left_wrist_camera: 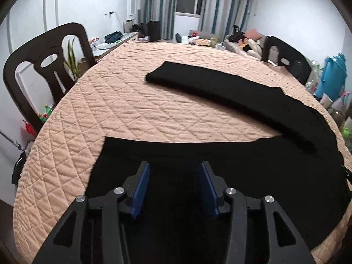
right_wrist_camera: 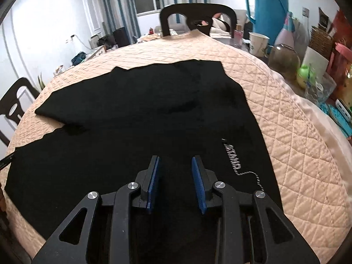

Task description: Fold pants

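Barely begun: black pants (left_wrist_camera: 231,92) spread flat on quilted table cover (left_wrist_camera: 132,110), legs apart, unfolded; left gripper (left_wrist_camera: 173,169) and right gripper (right_wrist_camera: 176,162) both released, empty.

The left hand-held gripper (left_wrist_camera: 173,169) hangs over the near leg of the black pants (left_wrist_camera: 220,158), its blue-padded fingers (left_wrist_camera: 143,180) spread apart with nothing between them. The right hand-held gripper (right_wrist_camera: 176,164) hovers above the pants' waist end, fingers likewise parted and empty.
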`<state>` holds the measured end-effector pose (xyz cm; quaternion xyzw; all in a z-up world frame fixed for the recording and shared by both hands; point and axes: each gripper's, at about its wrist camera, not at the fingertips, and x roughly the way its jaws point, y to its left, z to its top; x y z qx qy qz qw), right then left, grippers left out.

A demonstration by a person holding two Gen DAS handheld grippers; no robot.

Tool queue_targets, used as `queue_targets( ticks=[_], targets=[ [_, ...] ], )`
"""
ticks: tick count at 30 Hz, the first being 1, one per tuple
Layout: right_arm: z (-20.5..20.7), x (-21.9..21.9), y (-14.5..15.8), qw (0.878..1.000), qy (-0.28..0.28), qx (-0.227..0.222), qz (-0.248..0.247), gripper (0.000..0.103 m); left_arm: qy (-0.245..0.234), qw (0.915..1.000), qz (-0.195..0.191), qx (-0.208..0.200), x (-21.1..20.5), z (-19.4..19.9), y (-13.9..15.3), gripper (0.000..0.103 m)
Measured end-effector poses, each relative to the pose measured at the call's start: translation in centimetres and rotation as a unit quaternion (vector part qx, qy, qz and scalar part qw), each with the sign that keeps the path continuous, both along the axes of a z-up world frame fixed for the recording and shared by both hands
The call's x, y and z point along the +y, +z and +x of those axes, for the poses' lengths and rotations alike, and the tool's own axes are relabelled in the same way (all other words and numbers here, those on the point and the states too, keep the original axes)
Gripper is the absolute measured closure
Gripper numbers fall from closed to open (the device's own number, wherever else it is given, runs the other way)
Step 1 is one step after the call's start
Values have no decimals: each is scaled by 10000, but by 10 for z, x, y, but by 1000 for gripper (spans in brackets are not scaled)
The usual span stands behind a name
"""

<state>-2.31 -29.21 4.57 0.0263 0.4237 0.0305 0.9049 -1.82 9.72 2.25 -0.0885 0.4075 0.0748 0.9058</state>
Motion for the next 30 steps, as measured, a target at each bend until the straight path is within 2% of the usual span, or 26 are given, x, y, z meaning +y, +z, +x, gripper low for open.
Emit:
queue_targets(
  ticks=[6,10,20,25,27,30],
  targets=[
    [-1,20,-1,9996,285,-34,77,68,-158,9998,-51,-60,-14,-3,4,52],
    [-4,28,-3,9991,416,-49,-39,68,-174,9998,-16,-2,-17,-2,0,51],
    [2,32,-14,9988,457,152,-108,67,-280,9994,-66,202,-24,3,-14,47],
    [-2,35,-5,9985,547,31,-75,64,-496,9987,-125,86,-32,4,-4,47],
    [1,39,-2,9980,618,-7,-131,64,-578,9983,-29,33,-36,10,3,47],
    [9,44,4,9974,716,-54,-99,63,-776,9969,-105,-6,-41,23,11,47]
  ],
)
